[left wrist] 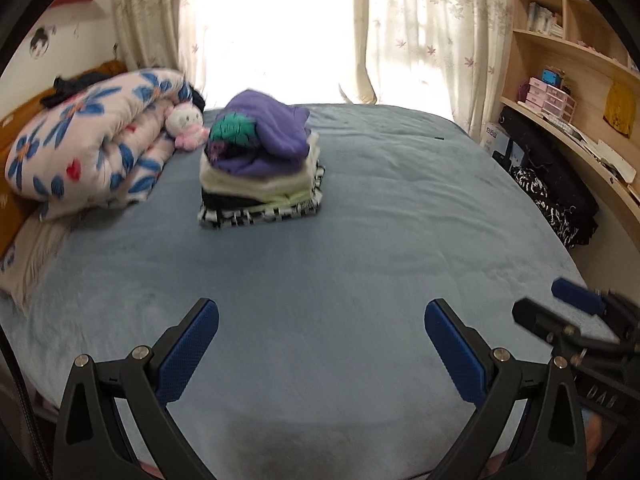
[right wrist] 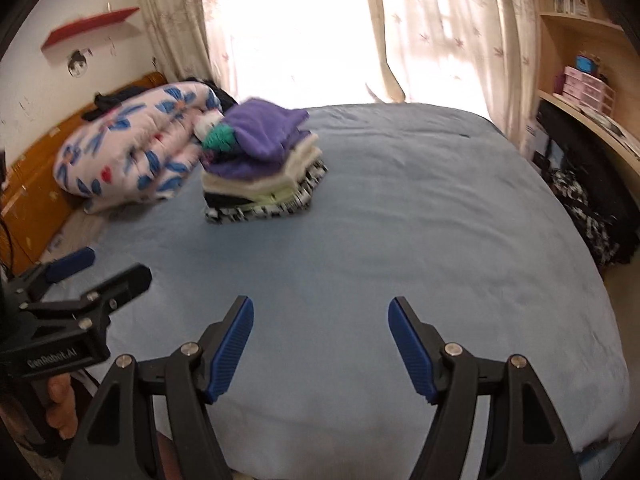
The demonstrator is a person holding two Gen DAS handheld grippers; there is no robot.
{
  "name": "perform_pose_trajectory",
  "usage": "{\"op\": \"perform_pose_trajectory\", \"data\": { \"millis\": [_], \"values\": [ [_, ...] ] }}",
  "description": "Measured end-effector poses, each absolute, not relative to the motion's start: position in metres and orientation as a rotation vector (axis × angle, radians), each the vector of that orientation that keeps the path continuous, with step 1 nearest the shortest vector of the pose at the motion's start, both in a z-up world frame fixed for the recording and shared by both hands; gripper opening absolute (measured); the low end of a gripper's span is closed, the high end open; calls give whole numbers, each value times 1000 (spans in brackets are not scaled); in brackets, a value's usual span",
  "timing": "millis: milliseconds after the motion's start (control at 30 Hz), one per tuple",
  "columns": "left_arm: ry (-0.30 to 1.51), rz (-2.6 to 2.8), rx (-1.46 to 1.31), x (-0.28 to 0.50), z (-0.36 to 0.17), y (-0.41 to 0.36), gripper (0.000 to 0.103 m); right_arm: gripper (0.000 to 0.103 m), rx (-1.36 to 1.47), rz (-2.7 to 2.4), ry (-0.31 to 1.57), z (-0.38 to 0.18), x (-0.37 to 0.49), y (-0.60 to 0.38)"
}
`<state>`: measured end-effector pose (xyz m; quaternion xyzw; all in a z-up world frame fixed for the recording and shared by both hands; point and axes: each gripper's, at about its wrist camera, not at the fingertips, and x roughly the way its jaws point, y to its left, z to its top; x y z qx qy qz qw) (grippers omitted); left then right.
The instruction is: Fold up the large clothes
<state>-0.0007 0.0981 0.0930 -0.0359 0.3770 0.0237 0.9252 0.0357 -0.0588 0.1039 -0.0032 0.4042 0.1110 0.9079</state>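
Bed (left wrist: 360, 240) | clothes stack (left wrist: 260, 168) | both fingers spread, empty | label perhaps "GenRobot.AI"

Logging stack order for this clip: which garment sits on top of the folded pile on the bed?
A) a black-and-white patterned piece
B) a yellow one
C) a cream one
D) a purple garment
D: the purple garment crowns the folded pile on the blue bed sheet; the cream layers lie under it and the black-and-white patterned piece sits at the bottom.
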Motion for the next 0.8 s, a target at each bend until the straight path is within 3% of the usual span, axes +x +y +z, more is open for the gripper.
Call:
{"op": "perform_pose_trajectory", "data": {
  "millis": [800],
  "values": [
    [820,152,-69,-26,36,80,102,71,-70,74,785,62,3,-48]
  ]
}}
